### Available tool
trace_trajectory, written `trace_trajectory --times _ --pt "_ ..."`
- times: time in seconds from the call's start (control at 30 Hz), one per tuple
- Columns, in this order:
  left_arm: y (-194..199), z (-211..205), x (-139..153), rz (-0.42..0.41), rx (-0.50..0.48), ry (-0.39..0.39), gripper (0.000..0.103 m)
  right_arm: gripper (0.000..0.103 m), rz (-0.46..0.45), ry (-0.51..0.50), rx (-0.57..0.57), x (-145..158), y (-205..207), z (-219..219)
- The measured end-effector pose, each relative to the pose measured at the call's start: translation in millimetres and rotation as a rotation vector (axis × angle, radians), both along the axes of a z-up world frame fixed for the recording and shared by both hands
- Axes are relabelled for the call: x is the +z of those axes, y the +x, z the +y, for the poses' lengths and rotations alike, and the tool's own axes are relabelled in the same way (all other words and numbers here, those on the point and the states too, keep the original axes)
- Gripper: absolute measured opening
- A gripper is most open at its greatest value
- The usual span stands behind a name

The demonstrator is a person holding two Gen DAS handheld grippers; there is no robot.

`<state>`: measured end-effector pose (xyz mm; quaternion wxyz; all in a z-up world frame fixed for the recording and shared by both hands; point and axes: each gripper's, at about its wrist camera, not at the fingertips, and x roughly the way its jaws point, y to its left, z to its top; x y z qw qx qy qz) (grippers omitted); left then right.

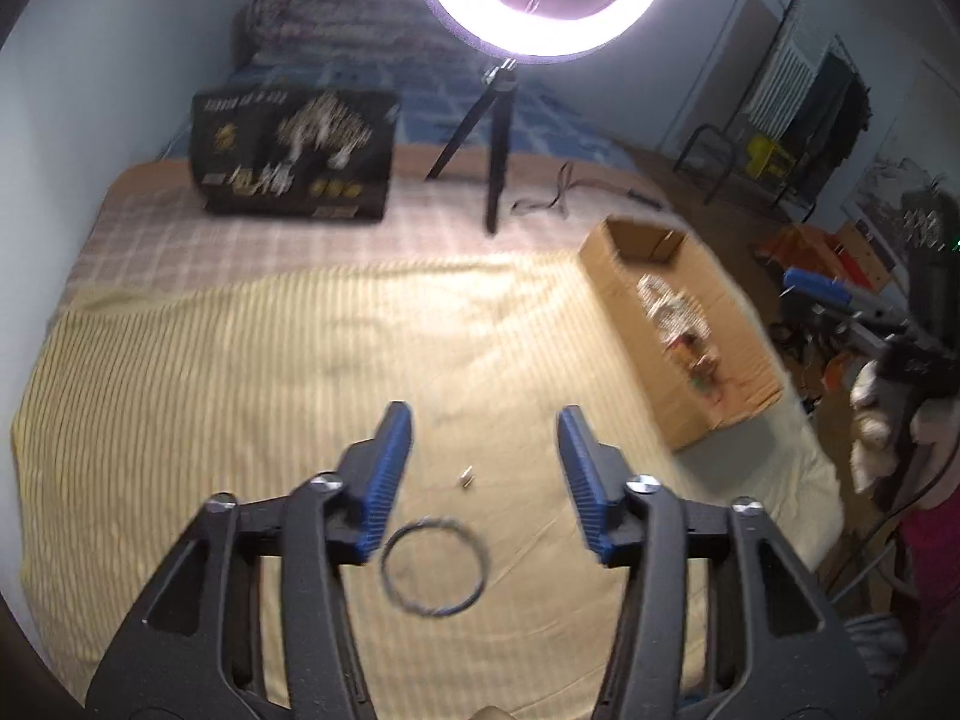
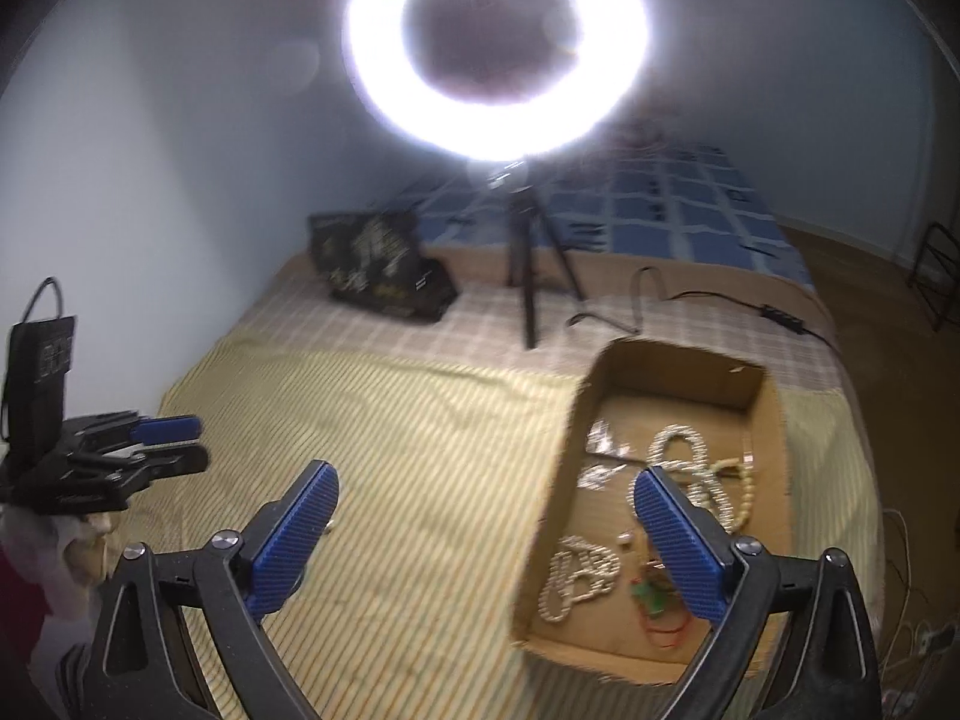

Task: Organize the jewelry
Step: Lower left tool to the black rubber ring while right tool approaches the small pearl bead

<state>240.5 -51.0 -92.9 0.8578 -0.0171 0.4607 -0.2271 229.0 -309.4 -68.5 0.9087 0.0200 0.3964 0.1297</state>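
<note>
A thin dark bangle (image 1: pixel 435 565) lies flat on the yellow striped cloth (image 1: pixel 240 390), just below and between my left gripper's blue fingers. A tiny metal piece (image 1: pixel 465 475) lies a little beyond it. My left gripper (image 1: pixel 485 423) is open and empty above them; it also shows at the left of the right wrist view (image 2: pixel 174 441). A cardboard box (image 2: pixel 774 438) holds bead necklaces (image 2: pixel 690 456), a second bead string (image 2: pixel 579 579) and small pieces. My right gripper (image 2: pixel 483 483) is open and empty over the box's near left edge.
A ring light on a small tripod (image 1: pixel 498 138) stands at the back of the bed, its cable (image 2: pixel 720 300) trailing right. A black printed bag (image 1: pixel 294 156) stands back left. The bed's right edge drops to floor clutter (image 1: pixel 840 276).
</note>
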Motion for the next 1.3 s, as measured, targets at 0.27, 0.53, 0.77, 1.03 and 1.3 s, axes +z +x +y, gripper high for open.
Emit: trace_trajectory --times 0.27,0.53,0.77,1.03,1.3 --pt "-10.7 24.4 -45.9 0.084 0.008 0.032 0.036 0.080 0.061 0.009 0.108 -28.1 3.2 48.3" --pt "-15.1 23.7 -83.6 0.137 -0.030 0.079 0.029 0.054 0.151 -0.030 0.249 -76.9 10.6 95.7" --pt "-13.4 21.6 -110.8 0.173 -0.060 0.116 0.024 0.038 0.191 -0.078 0.337 -115.4 15.2 128.1" --pt "-8.0 24.7 -121.9 0.182 -0.058 0.123 0.024 0.033 0.217 -0.090 0.376 -140.3 25.0 148.3" --pt "-7.1 21.0 -124.5 0.174 -0.074 0.134 0.024 0.029 0.240 -0.126 0.383 -154.5 34.7 161.5"
